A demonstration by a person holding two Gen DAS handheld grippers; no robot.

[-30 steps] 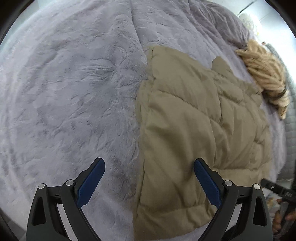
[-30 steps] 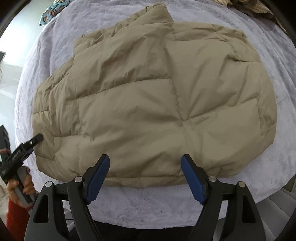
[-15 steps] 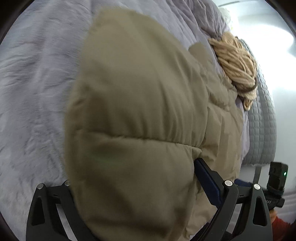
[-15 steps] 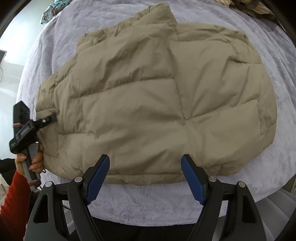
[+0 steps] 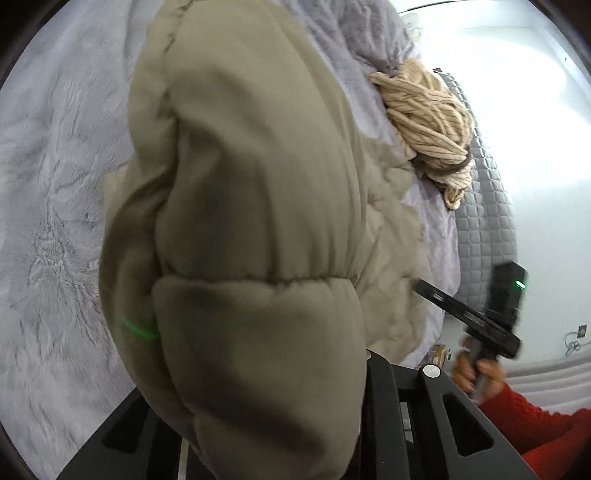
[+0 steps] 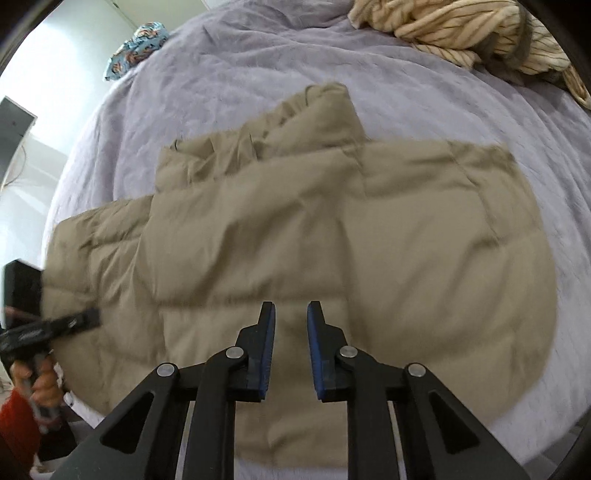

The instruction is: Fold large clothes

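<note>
A tan quilted puffer jacket (image 6: 332,229) lies on a lavender plush bedspread (image 6: 258,74). In the left wrist view the jacket (image 5: 251,229) bulges up over my left gripper and hides its fingertips; the jaws are closed on its lower edge. From the right wrist view my left gripper (image 6: 79,319) is at the jacket's left edge. My right gripper (image 6: 291,314) hovers over the jacket's near hem, its blue pads (image 6: 267,343) nearly together with a narrow gap and no cloth seen between them. It also shows in the left wrist view (image 5: 465,314).
A cream cable-knit garment (image 6: 480,33) lies at the far right of the bed, also in the left wrist view (image 5: 428,122). A blue patterned cloth (image 6: 136,44) lies at the far left edge. A grey quilted mattress side (image 5: 484,206) and white wall are beyond.
My left gripper has closed on the jacket's edge and lifted it, bunching the cloth in front of the camera. My right gripper has narrowed from wide open and moved forward over the hem.
</note>
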